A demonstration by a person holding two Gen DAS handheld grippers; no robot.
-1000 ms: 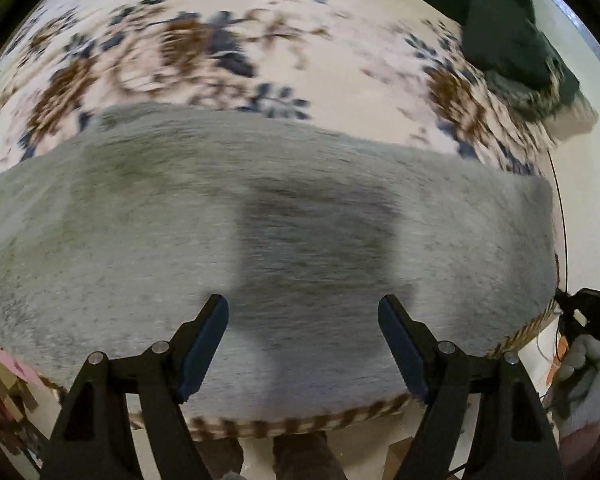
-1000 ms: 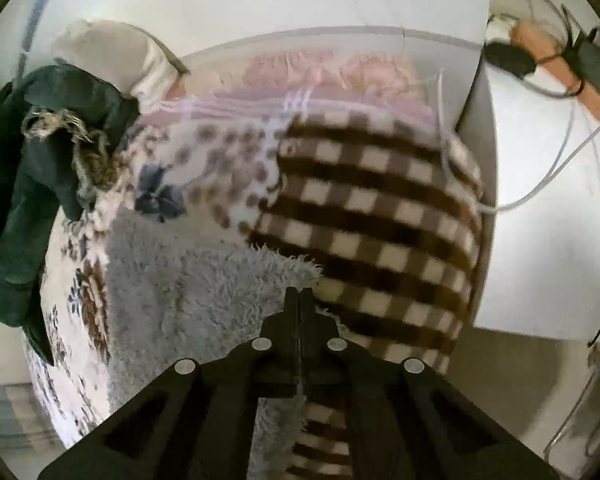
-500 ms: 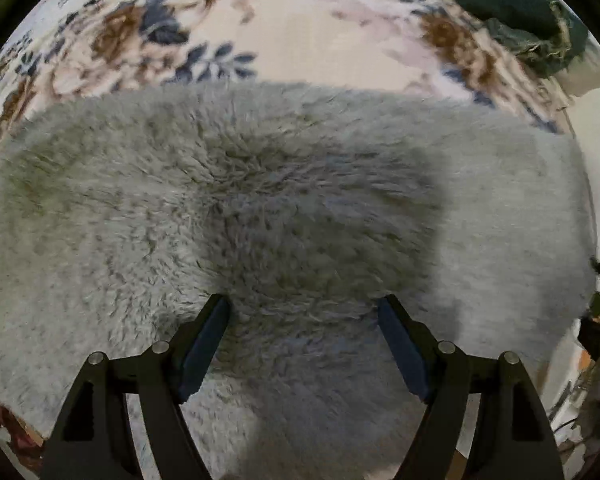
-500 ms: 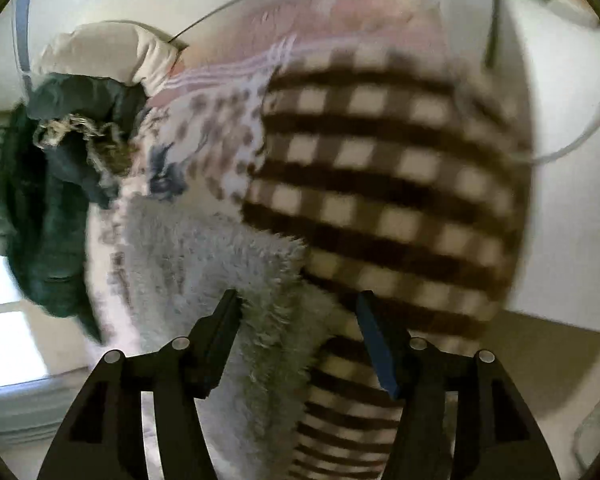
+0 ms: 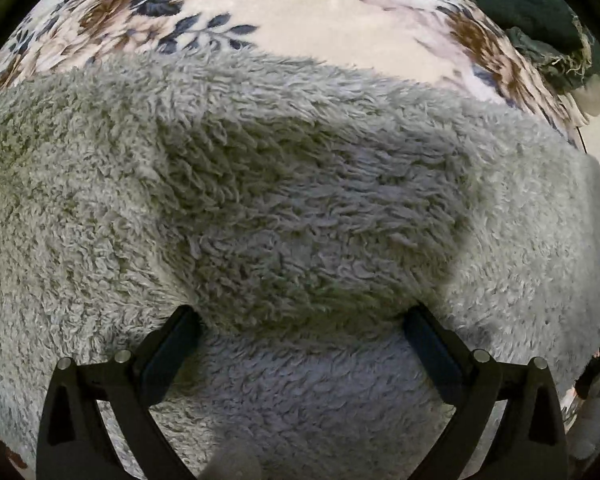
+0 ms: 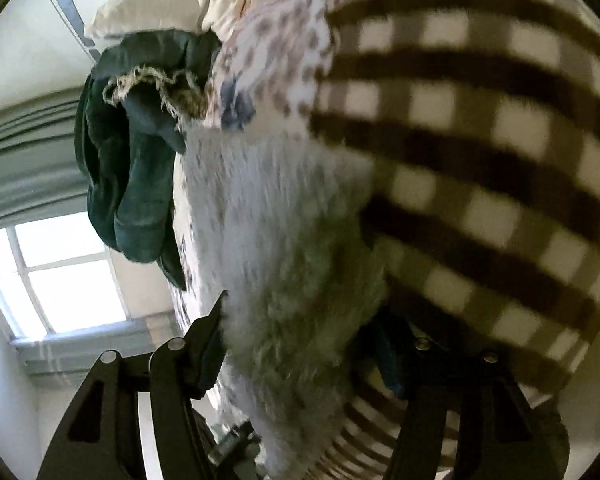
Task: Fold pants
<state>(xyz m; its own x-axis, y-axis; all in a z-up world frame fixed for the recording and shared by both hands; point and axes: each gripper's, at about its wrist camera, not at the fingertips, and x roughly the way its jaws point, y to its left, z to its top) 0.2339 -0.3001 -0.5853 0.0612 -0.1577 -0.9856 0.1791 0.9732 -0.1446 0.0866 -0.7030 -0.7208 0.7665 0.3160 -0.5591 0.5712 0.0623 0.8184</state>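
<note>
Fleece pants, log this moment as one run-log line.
task: fold pants | left gripper: open over grey fleece pants | right gripper: open, pants edge between fingers | surface: floral blanket

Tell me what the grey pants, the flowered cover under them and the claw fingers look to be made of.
Grey pants: thick fleece or sherpa, probably synthetic; long curly matte pile. Flowered cover: soft printed plush or flannel, judging by its slightly fuzzy, dull surface. Left claw fingers: rigid black plastic, seemingly, with metal screw heads and dark blue pads, possibly rubber.
</note>
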